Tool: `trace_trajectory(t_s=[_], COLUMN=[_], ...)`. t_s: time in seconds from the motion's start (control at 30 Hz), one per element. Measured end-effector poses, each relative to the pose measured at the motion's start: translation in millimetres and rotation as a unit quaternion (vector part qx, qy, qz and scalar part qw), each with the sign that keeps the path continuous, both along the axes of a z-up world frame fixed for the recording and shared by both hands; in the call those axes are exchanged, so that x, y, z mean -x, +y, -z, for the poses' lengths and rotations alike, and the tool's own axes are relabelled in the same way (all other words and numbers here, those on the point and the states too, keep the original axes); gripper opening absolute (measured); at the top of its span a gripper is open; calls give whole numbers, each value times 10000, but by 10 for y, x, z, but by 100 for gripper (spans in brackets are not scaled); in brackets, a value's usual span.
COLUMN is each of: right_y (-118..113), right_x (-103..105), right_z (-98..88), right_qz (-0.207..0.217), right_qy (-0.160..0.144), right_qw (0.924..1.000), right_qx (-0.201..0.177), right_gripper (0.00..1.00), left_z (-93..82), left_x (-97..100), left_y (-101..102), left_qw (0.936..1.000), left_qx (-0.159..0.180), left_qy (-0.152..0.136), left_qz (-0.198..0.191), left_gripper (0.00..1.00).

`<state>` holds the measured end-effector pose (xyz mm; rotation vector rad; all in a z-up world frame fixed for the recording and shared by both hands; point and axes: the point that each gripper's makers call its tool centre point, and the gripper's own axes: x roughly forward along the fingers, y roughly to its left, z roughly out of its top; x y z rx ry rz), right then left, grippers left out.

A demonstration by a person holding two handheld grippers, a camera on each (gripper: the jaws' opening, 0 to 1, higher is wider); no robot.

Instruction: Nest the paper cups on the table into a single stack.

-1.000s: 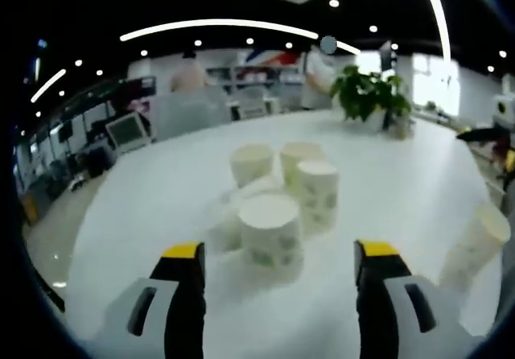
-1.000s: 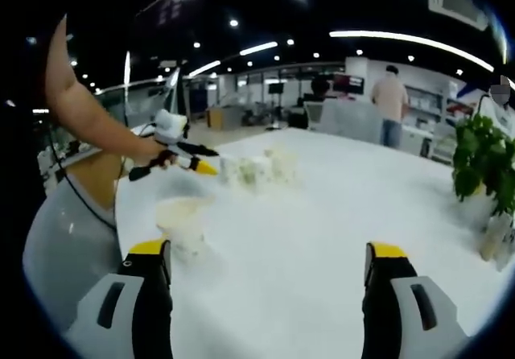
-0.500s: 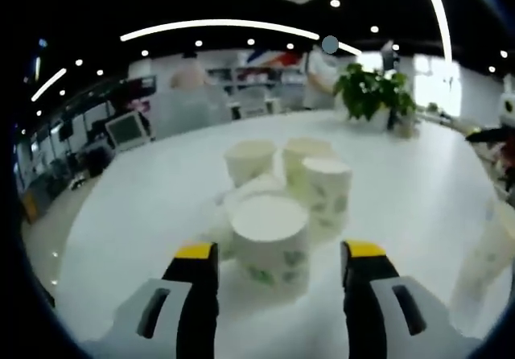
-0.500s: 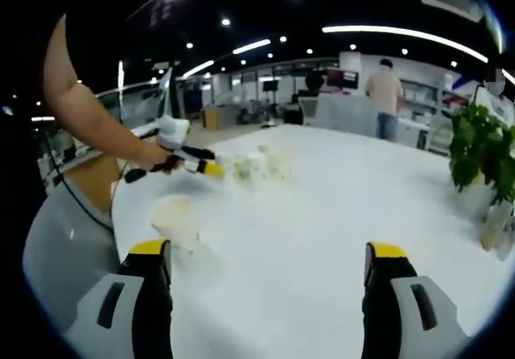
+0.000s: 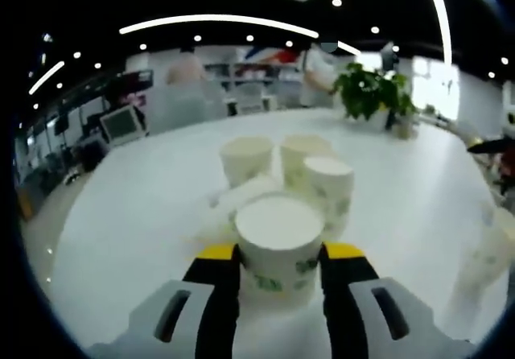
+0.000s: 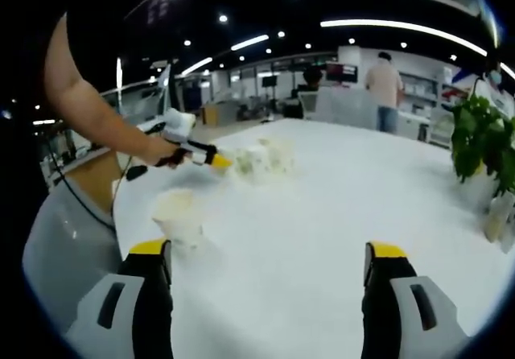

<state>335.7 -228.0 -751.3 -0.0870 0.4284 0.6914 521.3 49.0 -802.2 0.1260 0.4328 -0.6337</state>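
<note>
Several white paper cups with green print cluster mid-table in the left gripper view. The nearest cup point(image 5: 278, 234) stands upside down, and my left gripper point(image 5: 279, 253) is shut on it, jaws pressed to both its sides. Behind it are another upside-down cup point(image 5: 328, 186), two upright cups point(image 5: 245, 158), and a cup lying on its side point(image 5: 241, 198). One more cup point(image 5: 492, 246) stands alone at the far right. In the right gripper view my right gripper point(image 6: 269, 250) stands open over bare table, with that lone cup point(image 6: 179, 218) just ahead of its left jaw. The left gripper point(image 6: 211, 159) reaches into the cup cluster point(image 6: 261, 159).
The round white table point(image 6: 346, 206) has free surface to the right of the cups. A potted plant point(image 5: 370, 93) stands at the far edge. A person's bare arm point(image 6: 96, 117) holds the left gripper. People and desks are in the background.
My left gripper has advanced onto the nearest upside-down cup and its jaws have narrowed until they grip it. The right gripper has stayed open, roughly in place.
</note>
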Motion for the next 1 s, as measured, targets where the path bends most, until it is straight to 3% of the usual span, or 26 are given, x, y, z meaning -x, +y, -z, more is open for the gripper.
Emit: trace_trajectory(t_s=[0.33,0.63,1.0], right_y=[-18,14,50], right_x=[10,0,-27], right_z=[-25,-87,-173], right_qz=[2,-15,-86], right_qy=[-4,-62,-144], right_qw=[10000,10000,9999], right_qx=[9,4,39], right_gripper=[97,97,98], left_z=[-46,-187,-383], left_x=[88,70,82], left_y=[-37,8,50], left_qw=[9998,9996,9979], left_qx=[-67,16,-145], left_qy=[60,24,137], left_qz=[189,288,613], left_gripper=[37,37,37])
